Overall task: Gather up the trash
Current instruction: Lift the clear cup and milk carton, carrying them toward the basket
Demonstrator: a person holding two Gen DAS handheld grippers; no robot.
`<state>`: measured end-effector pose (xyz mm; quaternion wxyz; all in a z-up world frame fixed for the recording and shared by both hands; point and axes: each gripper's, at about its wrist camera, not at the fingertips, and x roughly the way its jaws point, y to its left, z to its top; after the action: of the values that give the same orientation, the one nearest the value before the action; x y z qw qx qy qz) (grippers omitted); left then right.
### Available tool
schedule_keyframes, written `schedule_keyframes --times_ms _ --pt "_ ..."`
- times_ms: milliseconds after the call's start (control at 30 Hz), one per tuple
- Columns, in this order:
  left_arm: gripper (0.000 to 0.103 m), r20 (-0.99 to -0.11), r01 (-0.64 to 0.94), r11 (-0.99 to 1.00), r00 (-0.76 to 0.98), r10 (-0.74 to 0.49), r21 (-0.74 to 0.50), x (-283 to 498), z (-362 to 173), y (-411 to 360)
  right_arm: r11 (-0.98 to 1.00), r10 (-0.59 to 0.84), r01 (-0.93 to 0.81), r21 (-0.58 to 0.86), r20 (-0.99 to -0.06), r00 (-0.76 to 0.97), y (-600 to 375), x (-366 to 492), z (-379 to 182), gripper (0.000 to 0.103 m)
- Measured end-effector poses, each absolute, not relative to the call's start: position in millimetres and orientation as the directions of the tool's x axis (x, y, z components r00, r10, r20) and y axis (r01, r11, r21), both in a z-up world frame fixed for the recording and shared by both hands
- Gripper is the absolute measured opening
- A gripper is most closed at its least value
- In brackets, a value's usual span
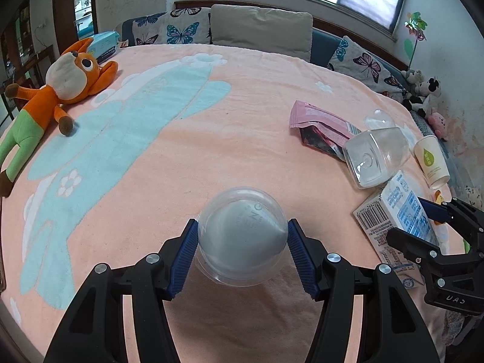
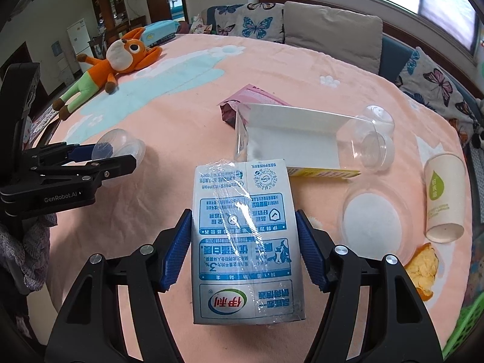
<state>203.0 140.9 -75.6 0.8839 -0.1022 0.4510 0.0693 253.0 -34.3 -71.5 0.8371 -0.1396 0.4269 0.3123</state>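
Observation:
In the left wrist view my left gripper [image 1: 243,224] is shut on a clear plastic cup [image 1: 242,236], whose sides press against both blue pads. The right wrist view shows my right gripper [image 2: 243,213] shut on a blue-and-white milk carton [image 2: 245,242], which lies lengthwise between the pads. Each gripper also appears from the side in the other view: the left gripper [image 2: 103,157] with its cup, and the right gripper [image 1: 435,220] on the carton [image 1: 399,208]. Both hover just over the pink bedspread [image 1: 242,121].
A clear square bottle [image 2: 290,139], a pink wrapper [image 2: 251,93], a paper cup [image 2: 444,199], a clear round lid [image 2: 375,220] and orange peel [image 2: 423,269] lie on the bed. An orange plush toy [image 1: 60,87] lies at the far left. A green basket [image 2: 466,326] sits at the lower right.

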Motion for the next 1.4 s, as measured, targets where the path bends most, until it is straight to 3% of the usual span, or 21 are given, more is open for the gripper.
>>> schedule_keyframes --times_ms 1400 --pt "0.058 -0.842 -0.251 0.966 0.534 0.082 -0.064 212.6 -88.6 154.8 0.776 0.416 -0.628 0.052 -0.791 0.448 -37.0 255.6 -74.6 0.066"
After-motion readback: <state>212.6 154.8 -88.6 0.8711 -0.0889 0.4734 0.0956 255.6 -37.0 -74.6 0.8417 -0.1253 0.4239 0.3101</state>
